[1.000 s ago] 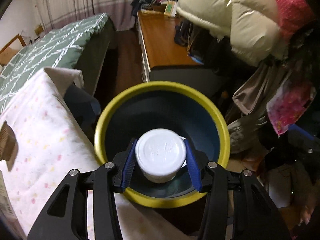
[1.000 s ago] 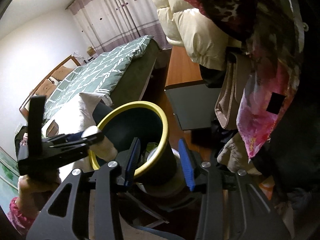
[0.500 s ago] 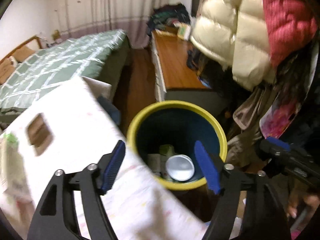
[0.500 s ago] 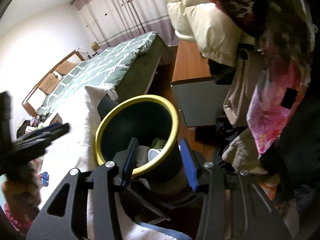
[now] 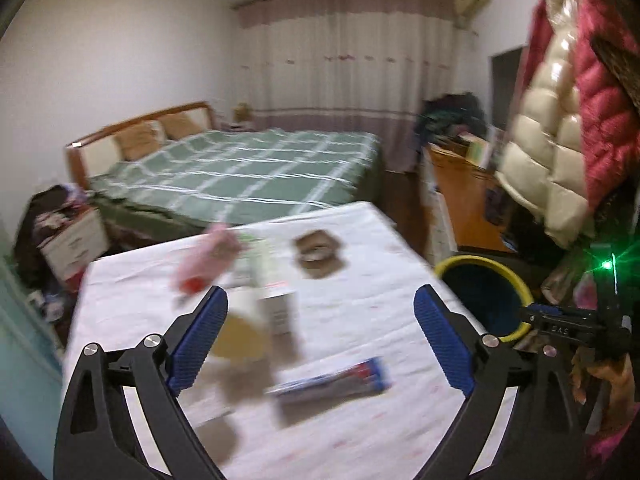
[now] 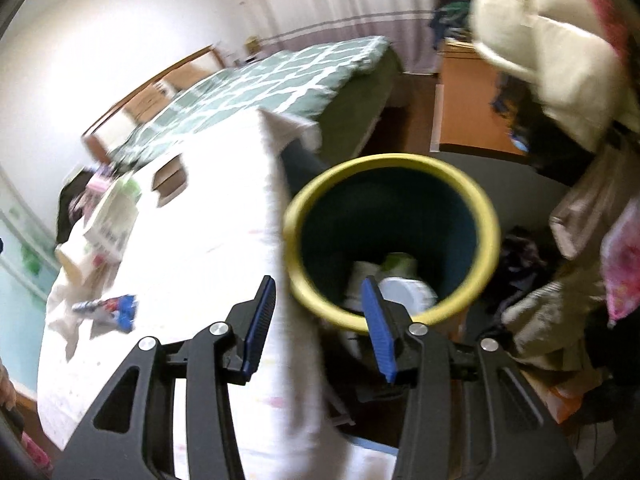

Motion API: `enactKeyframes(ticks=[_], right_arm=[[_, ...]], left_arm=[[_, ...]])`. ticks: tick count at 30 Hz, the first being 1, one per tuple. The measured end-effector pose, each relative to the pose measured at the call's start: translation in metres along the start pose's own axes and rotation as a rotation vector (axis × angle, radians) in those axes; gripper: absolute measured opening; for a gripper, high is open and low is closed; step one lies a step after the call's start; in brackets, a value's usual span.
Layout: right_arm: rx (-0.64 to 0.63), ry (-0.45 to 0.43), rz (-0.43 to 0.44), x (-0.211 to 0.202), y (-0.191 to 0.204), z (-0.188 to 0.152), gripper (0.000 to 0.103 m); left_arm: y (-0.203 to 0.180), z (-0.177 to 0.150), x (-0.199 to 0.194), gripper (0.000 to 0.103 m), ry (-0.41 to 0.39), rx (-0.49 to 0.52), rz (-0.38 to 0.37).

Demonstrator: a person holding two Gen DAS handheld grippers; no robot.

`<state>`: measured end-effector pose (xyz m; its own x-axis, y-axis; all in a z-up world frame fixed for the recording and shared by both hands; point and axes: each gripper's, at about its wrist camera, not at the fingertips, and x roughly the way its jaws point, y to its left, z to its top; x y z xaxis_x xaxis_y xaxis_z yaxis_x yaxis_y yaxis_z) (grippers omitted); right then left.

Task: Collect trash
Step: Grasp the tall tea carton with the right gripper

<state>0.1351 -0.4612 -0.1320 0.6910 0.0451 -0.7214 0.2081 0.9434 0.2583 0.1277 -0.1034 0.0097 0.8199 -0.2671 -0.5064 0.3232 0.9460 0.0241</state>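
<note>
My left gripper hangs above the white-clothed table, its jaws opening wide with nothing between them. Blurred trash lies below it: a blue and red wrapper, a paper cup, a white carton, a pink packet and a brown cardboard piece. The yellow-rimmed dark bin stands off the table's right edge. Inside it lie a white tub and cups. My right gripper hovers partly open at the bin's near rim, holding nothing.
A bed with a green checked cover stands behind the table. A wooden dresser runs along the right. Cream and red puffer coats hang above the bin. A hand holds the right gripper beside the bin.
The left gripper let go of the white tub, which dropped into the bin, then opened wide and swung up and left over the table. The right gripper shifted left toward the table edge.
</note>
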Motion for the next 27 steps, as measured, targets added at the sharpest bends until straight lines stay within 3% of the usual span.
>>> enactKeyframes(ticks=[5, 11, 18, 27], right_arm=[[-0.123, 0.048, 0.112, 0.021, 0.074, 0.006, 0.043], [-0.268, 0.036, 0.209, 0.032, 0.171, 0.018, 0.043], [-0.333, 0.032, 0.25, 0.072, 0.264, 0.037, 0.043], [-0.347, 0.08, 0.162, 0.134, 0.309, 0.049, 0.043]], left_arm=[[0.058, -0.019, -0.037, 0.094, -0.013, -0.06, 0.15], [0.105, -0.04, -0.061, 0.094, -0.01, -0.133, 0.227], [0.112, -0.053, -0.061, 0.095, 0.004, -0.143, 0.212], [0.104, -0.062, -0.042, 0.098, 0.046, -0.158, 0.171]])
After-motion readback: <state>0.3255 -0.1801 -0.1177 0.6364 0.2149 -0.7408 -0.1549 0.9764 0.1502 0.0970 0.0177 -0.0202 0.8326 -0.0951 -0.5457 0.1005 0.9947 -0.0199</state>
